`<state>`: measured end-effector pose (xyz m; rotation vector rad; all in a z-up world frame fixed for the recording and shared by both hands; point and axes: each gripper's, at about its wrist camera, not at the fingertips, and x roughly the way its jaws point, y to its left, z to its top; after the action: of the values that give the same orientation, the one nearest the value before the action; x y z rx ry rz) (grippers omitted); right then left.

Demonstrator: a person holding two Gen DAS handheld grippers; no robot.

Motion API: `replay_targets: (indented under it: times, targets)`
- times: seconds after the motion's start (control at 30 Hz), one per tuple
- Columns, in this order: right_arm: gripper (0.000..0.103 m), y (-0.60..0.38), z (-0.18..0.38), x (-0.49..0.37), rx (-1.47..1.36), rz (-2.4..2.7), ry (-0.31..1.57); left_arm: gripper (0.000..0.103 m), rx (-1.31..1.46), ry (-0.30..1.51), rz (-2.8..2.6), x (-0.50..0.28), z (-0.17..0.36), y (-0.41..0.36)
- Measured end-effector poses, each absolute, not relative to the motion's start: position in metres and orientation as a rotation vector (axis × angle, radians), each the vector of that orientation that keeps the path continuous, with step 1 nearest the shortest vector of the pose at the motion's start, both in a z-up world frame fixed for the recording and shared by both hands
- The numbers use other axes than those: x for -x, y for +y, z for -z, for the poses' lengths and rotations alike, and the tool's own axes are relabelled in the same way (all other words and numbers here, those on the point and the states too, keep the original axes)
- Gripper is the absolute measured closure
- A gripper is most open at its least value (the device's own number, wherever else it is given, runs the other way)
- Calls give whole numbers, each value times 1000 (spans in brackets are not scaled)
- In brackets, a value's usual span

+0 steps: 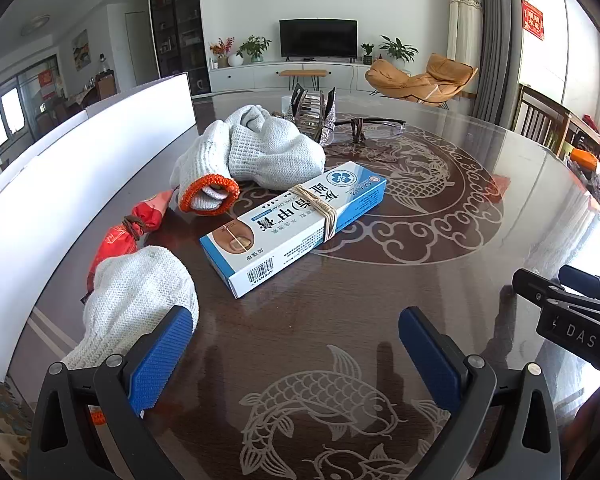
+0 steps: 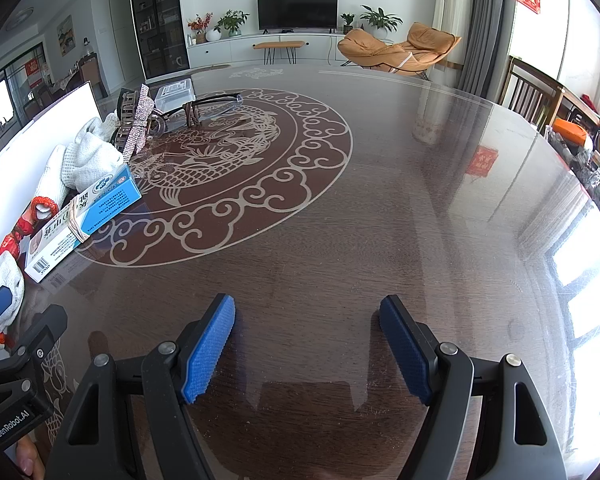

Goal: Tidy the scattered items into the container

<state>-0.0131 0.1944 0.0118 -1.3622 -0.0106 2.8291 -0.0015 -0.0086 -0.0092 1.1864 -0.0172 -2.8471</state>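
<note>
A blue-and-white ointment box (image 1: pixel 296 224) with a rubber band lies mid-table; it also shows in the right wrist view (image 2: pixel 84 220). A white knit glove (image 1: pixel 256 156) with an orange cuff lies behind it. A second white glove (image 1: pixel 140 300) lies against my left gripper's left finger. A red packet (image 1: pixel 132 232) lies beside the white container wall (image 1: pixel 84 168). A glittery hair clip (image 1: pixel 314 114) and glasses (image 1: pixel 370 126) lie further back. My left gripper (image 1: pixel 296 348) is open and empty. My right gripper (image 2: pixel 306 344) is open and empty over bare table.
A clear plastic box (image 2: pixel 174 90) stands at the far left of the table in the right wrist view. The dark glass-topped table (image 2: pixel 380 220) has fish patterns. Chairs (image 2: pixel 528 92) and clutter stand off the right edge.
</note>
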Motion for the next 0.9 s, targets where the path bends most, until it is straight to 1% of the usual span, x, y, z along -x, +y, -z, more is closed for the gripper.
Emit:
replay_targets:
  times: [0.9]
  targets:
    - [26, 194, -12, 14, 1362, -2830, -11, 0, -1166, -82, 2854, 1, 10, -3]
